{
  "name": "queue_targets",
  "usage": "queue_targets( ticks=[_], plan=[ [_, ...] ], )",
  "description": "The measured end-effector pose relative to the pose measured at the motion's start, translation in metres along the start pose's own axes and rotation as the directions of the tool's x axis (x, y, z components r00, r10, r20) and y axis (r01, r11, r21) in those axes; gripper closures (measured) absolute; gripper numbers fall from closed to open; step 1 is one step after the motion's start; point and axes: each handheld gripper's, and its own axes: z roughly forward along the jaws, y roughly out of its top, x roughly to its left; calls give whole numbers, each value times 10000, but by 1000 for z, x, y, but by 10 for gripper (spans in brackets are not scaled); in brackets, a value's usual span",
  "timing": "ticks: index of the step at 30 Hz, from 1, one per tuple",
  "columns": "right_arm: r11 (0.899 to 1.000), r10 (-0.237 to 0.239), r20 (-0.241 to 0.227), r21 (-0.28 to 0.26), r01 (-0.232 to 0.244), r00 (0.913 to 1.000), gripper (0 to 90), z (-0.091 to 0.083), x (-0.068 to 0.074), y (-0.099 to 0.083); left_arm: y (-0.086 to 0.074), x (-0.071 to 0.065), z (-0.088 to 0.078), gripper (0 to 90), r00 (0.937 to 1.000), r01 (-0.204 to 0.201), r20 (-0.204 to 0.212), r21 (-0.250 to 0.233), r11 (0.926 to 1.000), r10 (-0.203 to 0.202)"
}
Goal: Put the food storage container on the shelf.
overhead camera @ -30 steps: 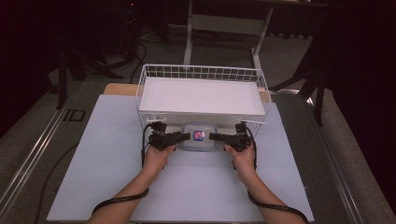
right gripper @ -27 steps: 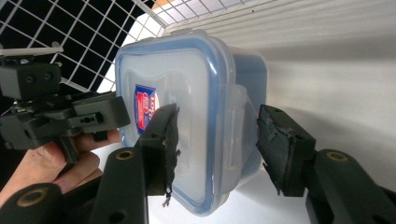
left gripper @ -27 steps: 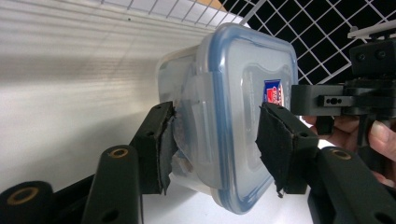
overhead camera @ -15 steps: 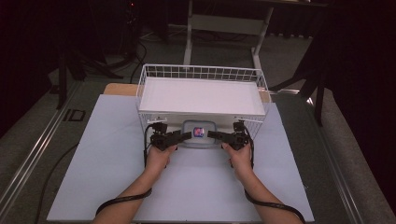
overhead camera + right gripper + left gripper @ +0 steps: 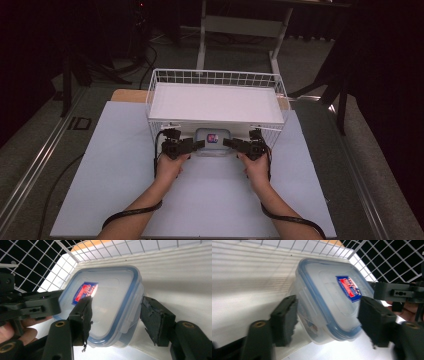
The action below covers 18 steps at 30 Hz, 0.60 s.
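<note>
Container [image 5: 212, 141], clear with a blue-rimmed lid, sits on the white table [image 5: 115, 165] against the wire basket [image 5: 216, 102]. At left, my left gripper [image 5: 199, 144] has just been opening, pads astride its corner without pressing. At right, my right gripper [image 5: 228, 143] likewise straddles its end, parted.

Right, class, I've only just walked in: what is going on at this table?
A person holds a tool in each hand at a clear plastic box with a blue-rimmed lid, which sits on the white table under the shelf of a white wire rack. The left tool and the right tool reach it from opposite sides. The left tool's jaws have just been opening and now straddle one end of the box without pressing it. The right tool's jaws also stand apart around the other end.
</note>
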Motion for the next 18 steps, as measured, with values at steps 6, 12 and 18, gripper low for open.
queue_targets(
  ticks=[6, 12, 18],
  plan=[
    [10000, -47, 112, -38, 47, 9999, 425, -12, 6, -3, -4, -10, -14, 160, 9897, -1378, -414, -157, 9903, 1370],
    [9974, -698, 129, -176, 701, 9975, 424, -17, 8, -11, -11, -20, -29, 158, 9743, -2199, -477, 81, 9755, 2200],
    [9887, -1500, 234, -28, 1501, 9884, 425, -24, 20, -18, -23, -29, -43, 150, 9635, -2650, -306, 331, 9637, 2660]
  ],
)
